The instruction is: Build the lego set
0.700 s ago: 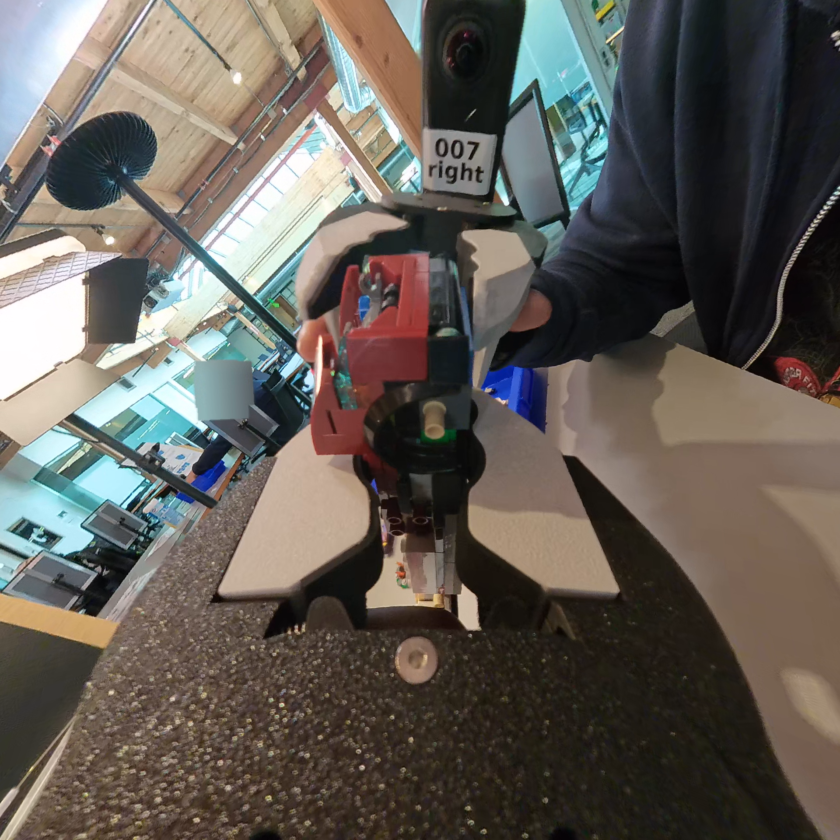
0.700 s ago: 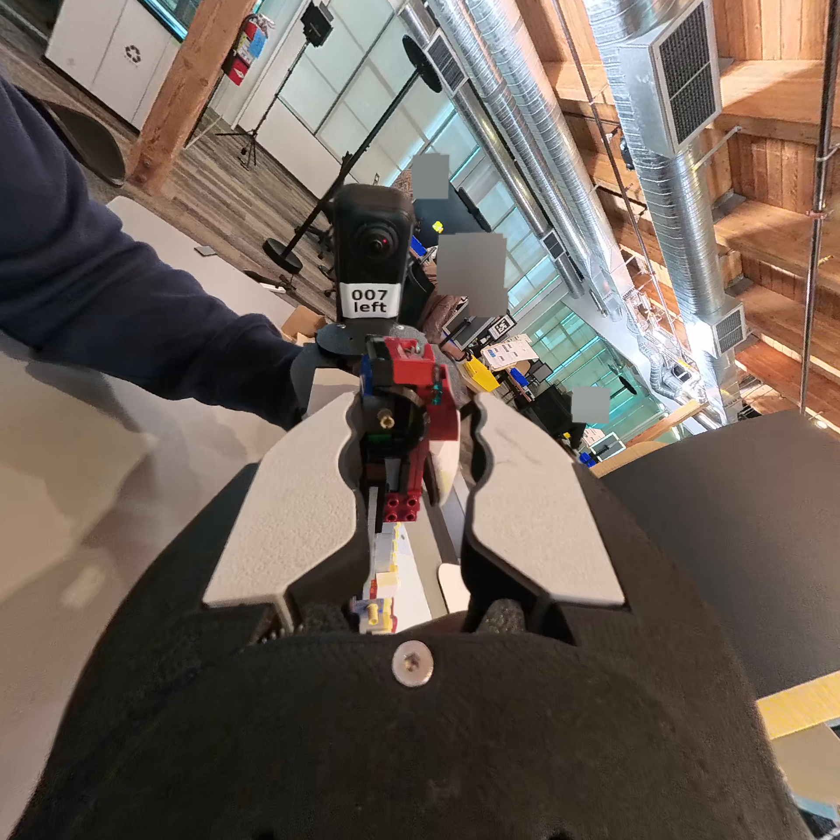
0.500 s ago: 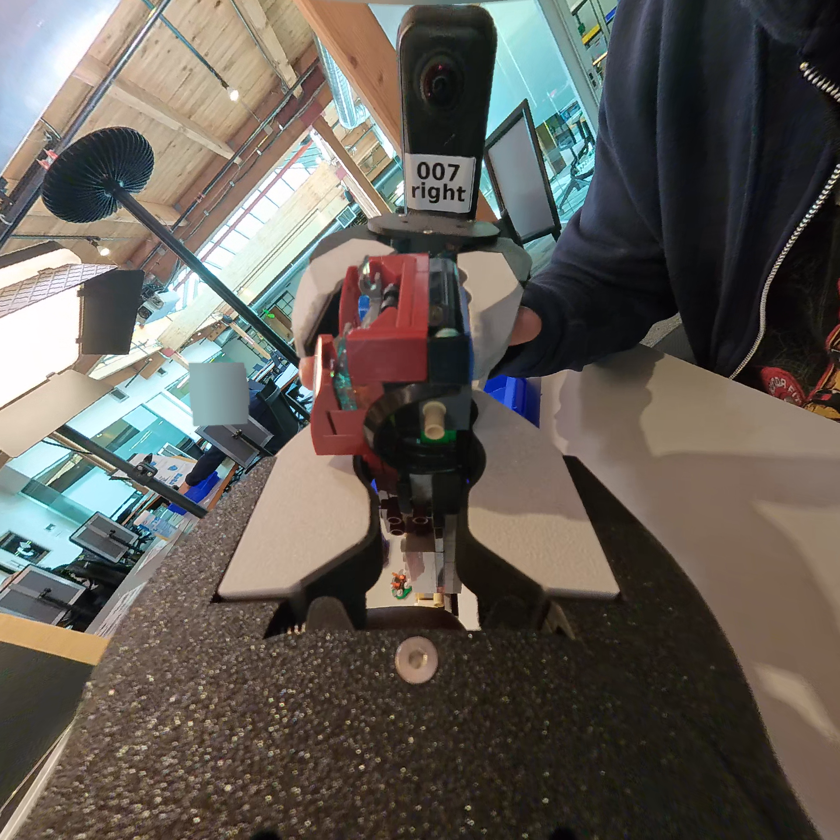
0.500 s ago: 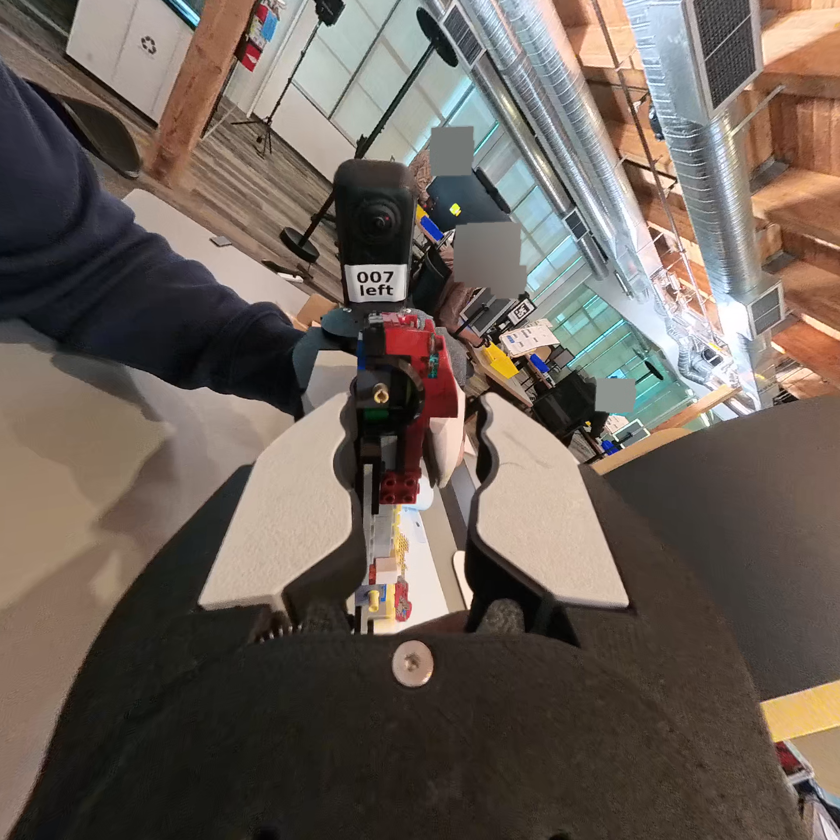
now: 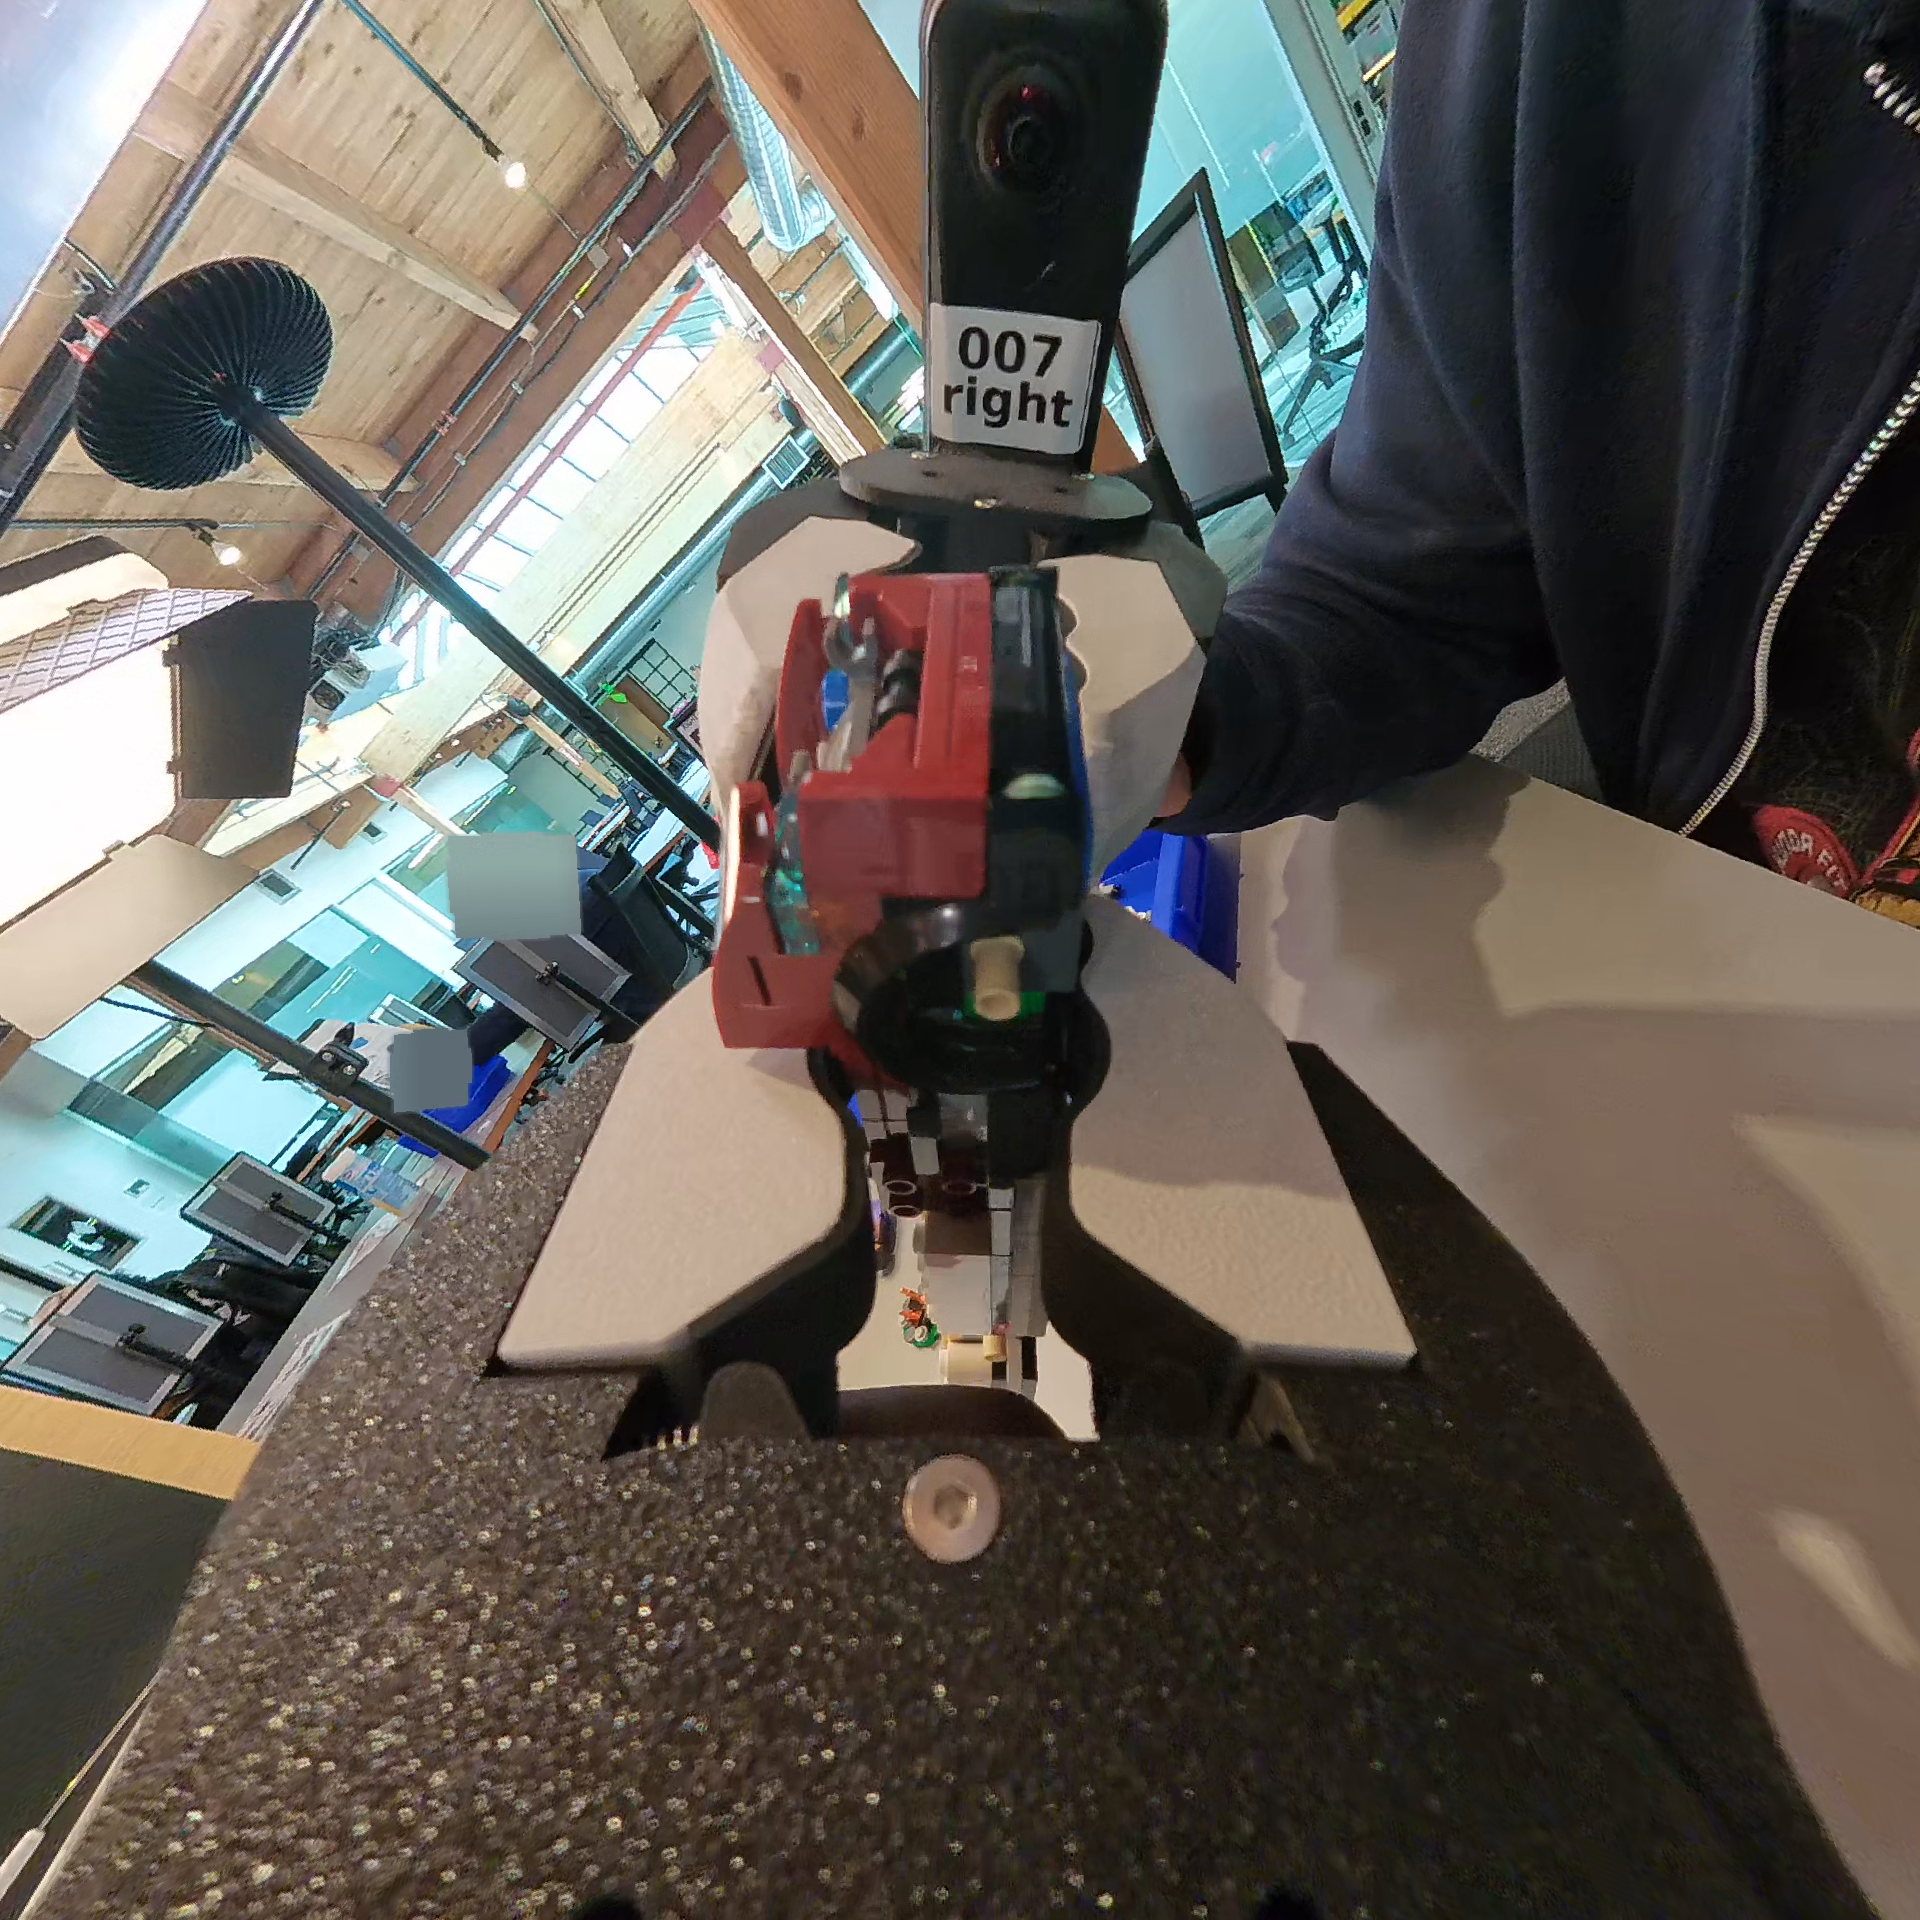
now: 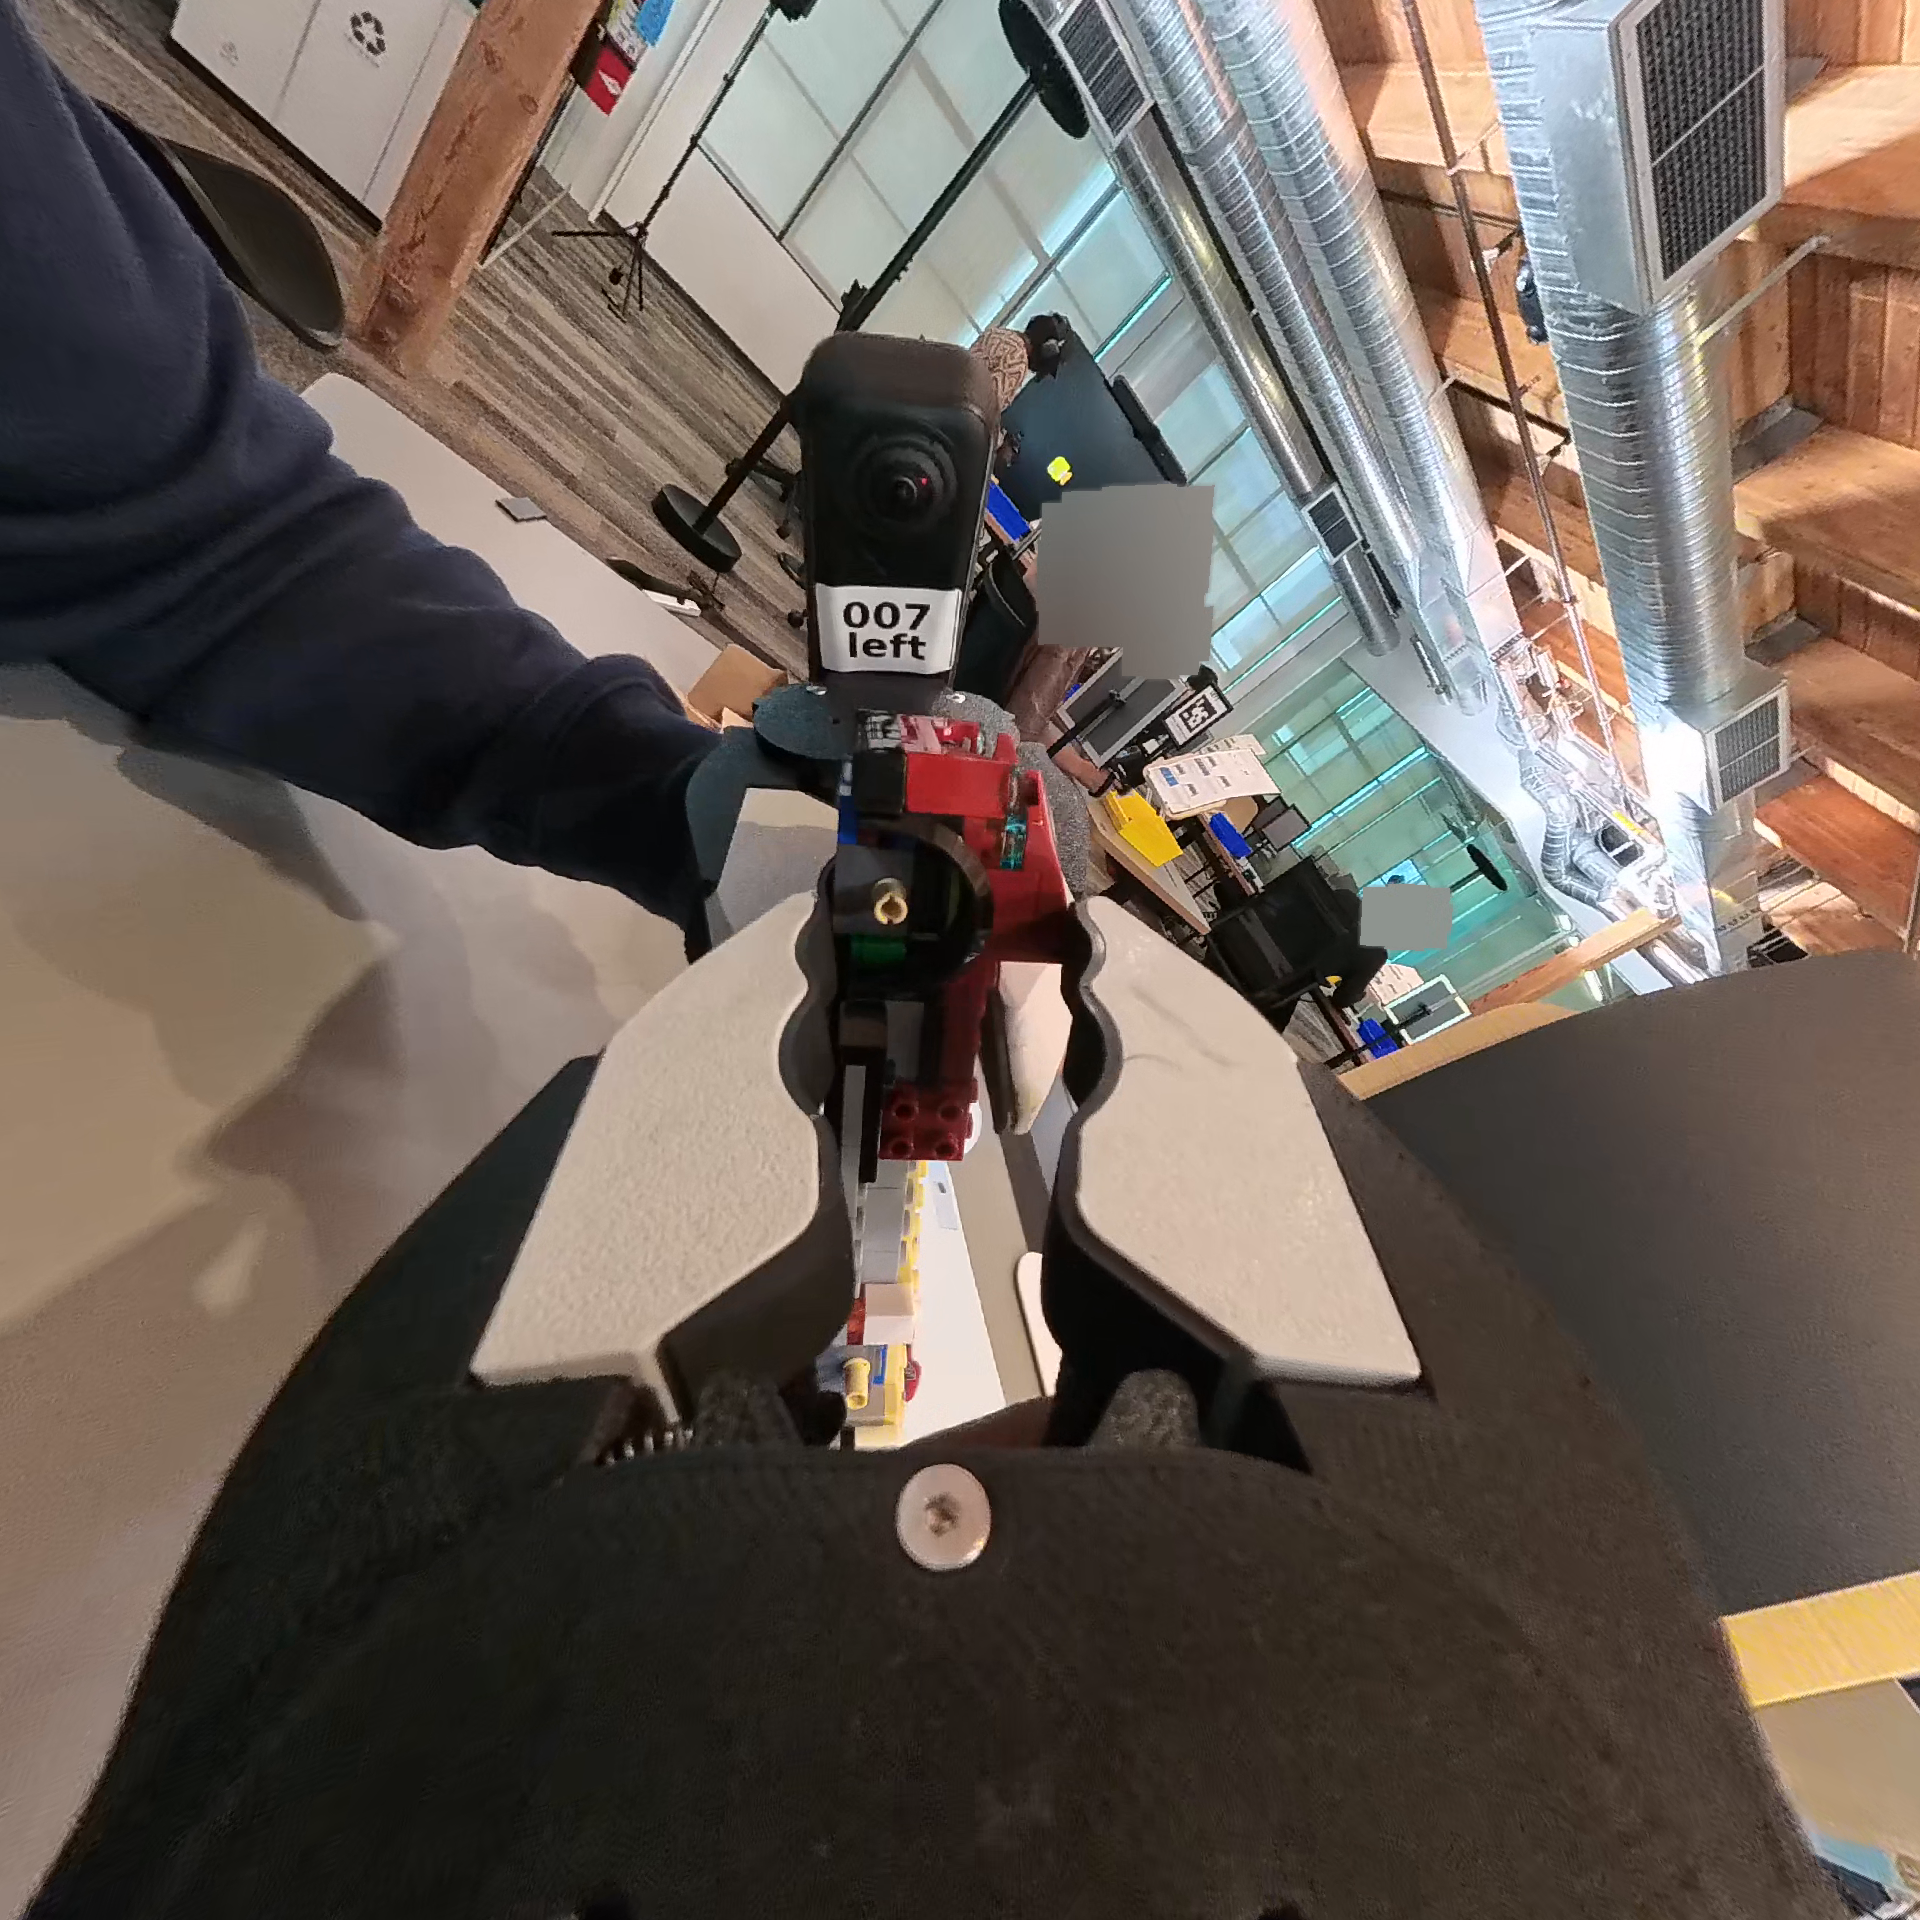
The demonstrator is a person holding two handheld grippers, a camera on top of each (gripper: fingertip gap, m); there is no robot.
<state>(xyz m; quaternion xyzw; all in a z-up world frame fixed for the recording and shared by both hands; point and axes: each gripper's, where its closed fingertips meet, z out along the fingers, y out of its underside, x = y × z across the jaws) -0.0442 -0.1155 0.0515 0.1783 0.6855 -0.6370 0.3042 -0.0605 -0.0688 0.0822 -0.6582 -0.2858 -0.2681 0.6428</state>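
A toy brick model [image 5: 894,810], red and black with a blue side and a black wheel, hangs in the air between the two grippers, which face each other. My left gripper [image 5: 956,1029] is shut on its near end, at the wheel. My right gripper [image 6: 945,935] is shut on the same model [image 6: 956,800] from the opposite end: one finger [image 6: 800,966] lies on the black wheel, the other on the red side. In the left wrist view the right gripper's pale fingers [image 5: 1132,665] flank the model's far end.
A pale grey table [image 5: 1558,987] lies below, with a blue bin [image 5: 1195,894] on it. The person's dark sleeve [image 5: 1403,571] reaches in from the right. Several loose bricks on a white sheet [image 6: 894,1309] show below the model. A black mat [image 6: 1662,1195] lies to the right. The left gripper's tips are roughly 5 cm from the right gripper's.
My right gripper's fingers have closed in from a clear gap onto the model's sides. The left gripper has kept its hold, and the pair has shifted only slightly.
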